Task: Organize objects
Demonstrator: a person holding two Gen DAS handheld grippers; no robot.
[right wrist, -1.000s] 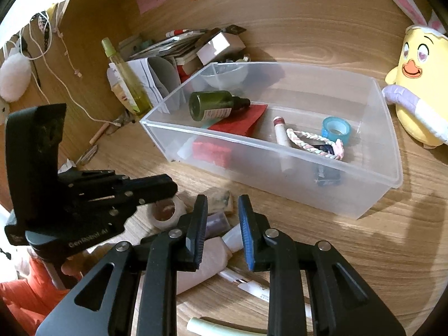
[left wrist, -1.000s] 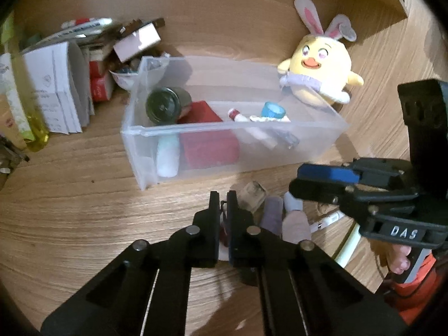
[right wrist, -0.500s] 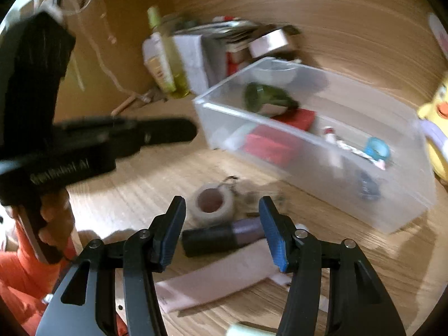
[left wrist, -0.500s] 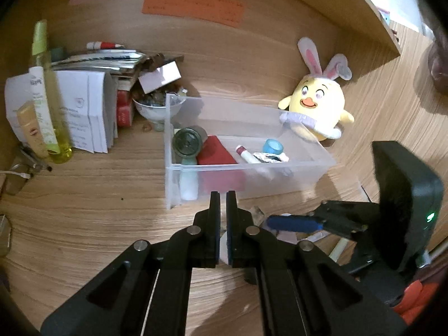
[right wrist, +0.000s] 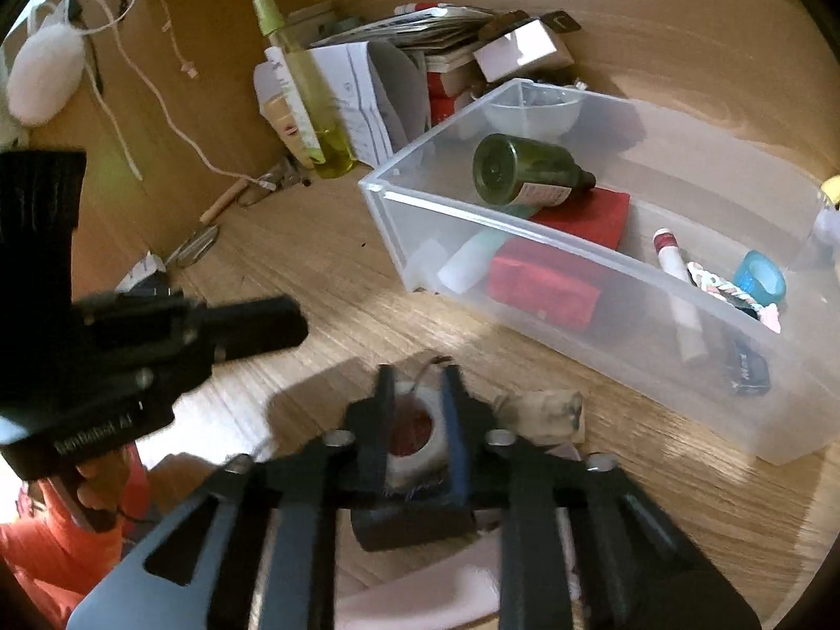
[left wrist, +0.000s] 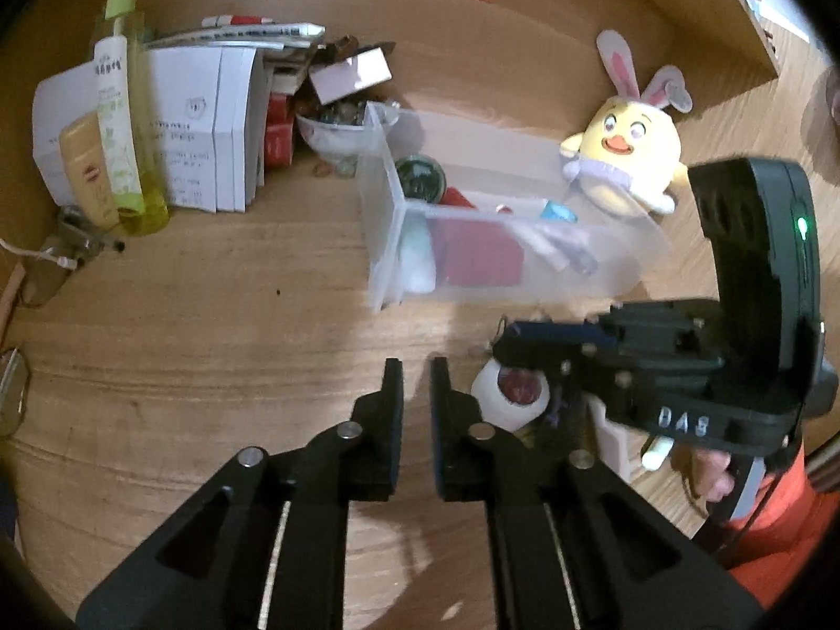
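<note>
Right hand-held gripper [right wrist: 417, 388] straddles tape roll [right wrist: 415, 433], contact unclear; left hand-held gripper [left wrist: 416, 383] narrow, empty. Roll likely light, stiff: pinch outer rim.

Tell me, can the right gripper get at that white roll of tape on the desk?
Probably yes. The right gripper already has its fingers on either side of the white tape roll, with nothing between them; whether they are pressing it yet is unclear.

The left gripper [left wrist: 416, 367] hangs over the bare wooden surface [left wrist: 184, 325], its jaws narrowly parted and empty. Just to its right a white tape roll [left wrist: 512, 394] lies under the right gripper [left wrist: 517, 341]. Beyond stands a clear plastic bin [left wrist: 499, 273], a yellow chick plush [left wrist: 625, 157] behind it.
</note>
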